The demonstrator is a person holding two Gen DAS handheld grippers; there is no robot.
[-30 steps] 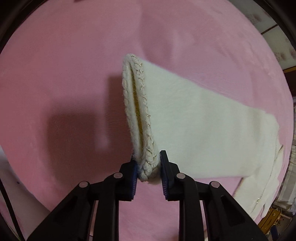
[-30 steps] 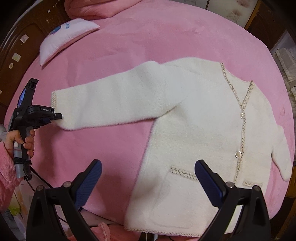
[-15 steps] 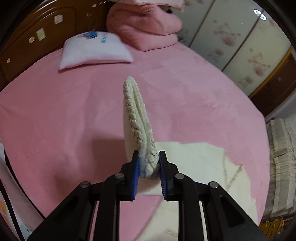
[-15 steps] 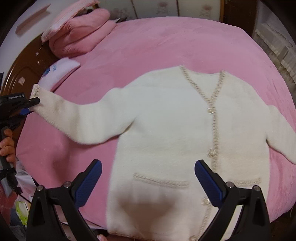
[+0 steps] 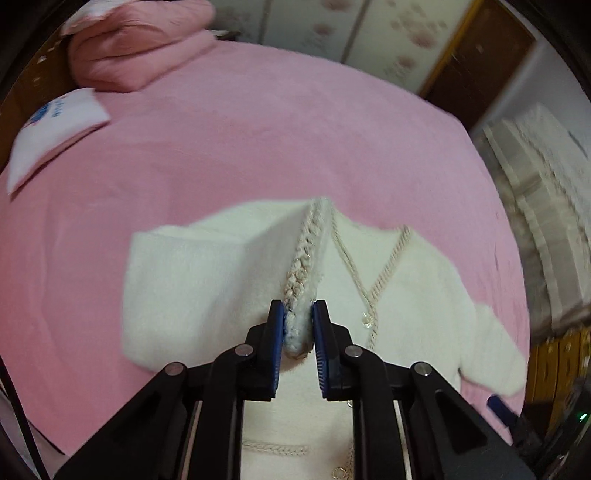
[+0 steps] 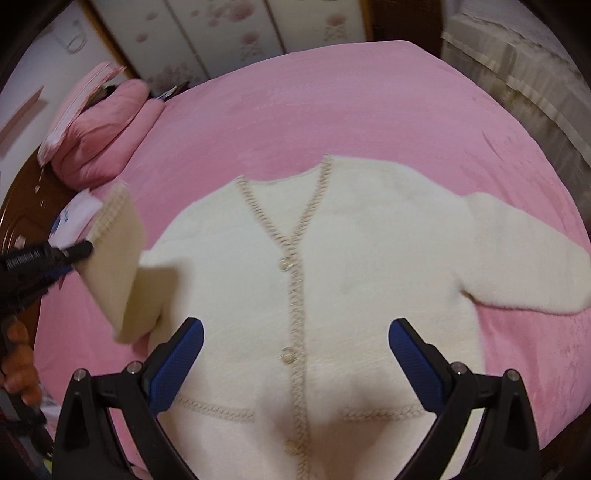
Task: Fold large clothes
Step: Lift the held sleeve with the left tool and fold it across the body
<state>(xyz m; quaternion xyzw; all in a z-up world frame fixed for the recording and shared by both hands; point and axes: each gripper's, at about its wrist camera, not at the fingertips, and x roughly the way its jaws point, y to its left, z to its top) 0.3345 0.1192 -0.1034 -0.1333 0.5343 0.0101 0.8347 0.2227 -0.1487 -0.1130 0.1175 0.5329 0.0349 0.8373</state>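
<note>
A cream fuzzy cardigan [image 6: 362,266] with beige braided trim lies face up, buttoned, on the pink bed. My left gripper [image 5: 298,328] is shut on the braided cuff [image 5: 303,273] of one sleeve and holds it lifted over the cardigan's body [image 5: 399,295]. In the right wrist view that gripper [image 6: 79,251] shows at the left edge with the raised sleeve [image 6: 122,266] hanging from it. My right gripper [image 6: 295,354] is wide open and empty, hovering above the lower front of the cardigan. The other sleeve [image 6: 524,258] lies flat to the right.
The pink bedspread [image 6: 369,110] surrounds the garment. A folded pink quilt [image 6: 103,133] and a white pillow [image 5: 51,129] lie near the wooden headboard. A stack of cream bedding [image 6: 517,66] stands beside the bed. Floral wardrobe doors [image 6: 236,29] are behind.
My left gripper has carried the sleeve cuff up and inward, from flat out on the bed to over the cardigan's body. My right gripper stayed open and swung to face the cardigan's front.
</note>
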